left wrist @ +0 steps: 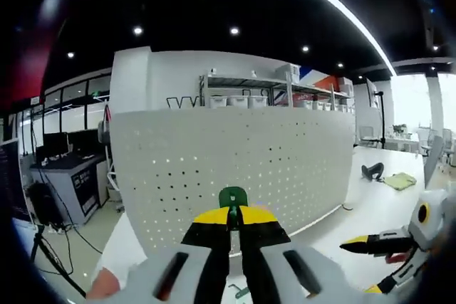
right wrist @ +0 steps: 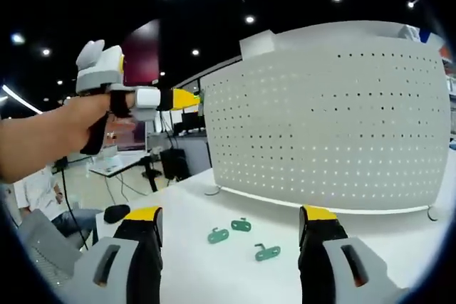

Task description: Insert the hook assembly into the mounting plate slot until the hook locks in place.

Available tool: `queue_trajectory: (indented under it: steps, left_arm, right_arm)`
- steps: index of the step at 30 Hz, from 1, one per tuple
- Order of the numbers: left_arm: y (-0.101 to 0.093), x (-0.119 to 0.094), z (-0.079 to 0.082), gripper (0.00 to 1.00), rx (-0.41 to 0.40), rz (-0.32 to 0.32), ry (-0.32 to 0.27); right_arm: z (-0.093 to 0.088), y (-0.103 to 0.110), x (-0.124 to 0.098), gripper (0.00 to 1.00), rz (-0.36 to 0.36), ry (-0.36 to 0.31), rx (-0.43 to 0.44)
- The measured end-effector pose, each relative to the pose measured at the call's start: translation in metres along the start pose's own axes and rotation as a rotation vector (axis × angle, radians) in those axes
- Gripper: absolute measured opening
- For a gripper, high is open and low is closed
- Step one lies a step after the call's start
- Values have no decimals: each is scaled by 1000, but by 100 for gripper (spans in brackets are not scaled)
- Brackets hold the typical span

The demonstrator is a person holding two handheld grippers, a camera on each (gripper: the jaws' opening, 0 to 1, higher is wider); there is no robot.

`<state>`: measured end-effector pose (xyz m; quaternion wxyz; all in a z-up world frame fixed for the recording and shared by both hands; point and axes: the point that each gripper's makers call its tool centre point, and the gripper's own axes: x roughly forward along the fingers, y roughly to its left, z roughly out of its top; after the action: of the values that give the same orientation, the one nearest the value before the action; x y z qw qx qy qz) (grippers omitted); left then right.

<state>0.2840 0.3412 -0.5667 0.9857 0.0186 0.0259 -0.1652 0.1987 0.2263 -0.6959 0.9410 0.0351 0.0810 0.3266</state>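
A white perforated mounting plate point(left wrist: 235, 154) stands upright on the white table. My left gripper point(left wrist: 234, 215) is shut on a green hook point(left wrist: 233, 196), held just in front of the plate's lower middle. The right gripper view shows that left gripper point(right wrist: 178, 98) raised in a person's hand, left of the plate point(right wrist: 328, 126). My right gripper point(right wrist: 232, 215) stands open above the table with nothing between its jaws. Three more green hooks point(right wrist: 218, 235) point(right wrist: 241, 226) point(right wrist: 267, 252) lie on the table below it. In the left gripper view, the right gripper point(left wrist: 365, 267) sits at the lower right.
The white table point(left wrist: 370, 204) stretches right past the plate, with a dark object point(left wrist: 372, 171) and a yellowish cloth point(left wrist: 400, 181) far off. Desks with monitors point(left wrist: 68, 144) stand to the left, and shelving point(left wrist: 278, 94) behind the plate. A tripod point(left wrist: 50, 261) stands on the floor.
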Motion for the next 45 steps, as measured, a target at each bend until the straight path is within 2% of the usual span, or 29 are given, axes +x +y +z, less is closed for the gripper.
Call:
queue_trajectory:
  steps: [11,20,26,30,34,45]
  left_arm:
    - [39,36,49,3,22,75,-65]
    - [71,59,65,3,27,132,-87]
    - [89,73,70,3,22,168,-98]
    - [98,79,67,3,45,193,-86]
    - [104,83,65,3,71,215,-82]
    - [113,90,59,3,58,238,-78]
  right_arm:
    - [1,-4,-1,79,-4,-2,16]
    - [0,-7,-1,79,-10,-1,25]
    - [-1,-12,-1,79,-21,0,35]
    - [-1,-14,-1,79,-24,-1,41]
    - [-1,-13,-1,78,-22,-1,48]
    - [-3,-15,0,77,-21,6,62]
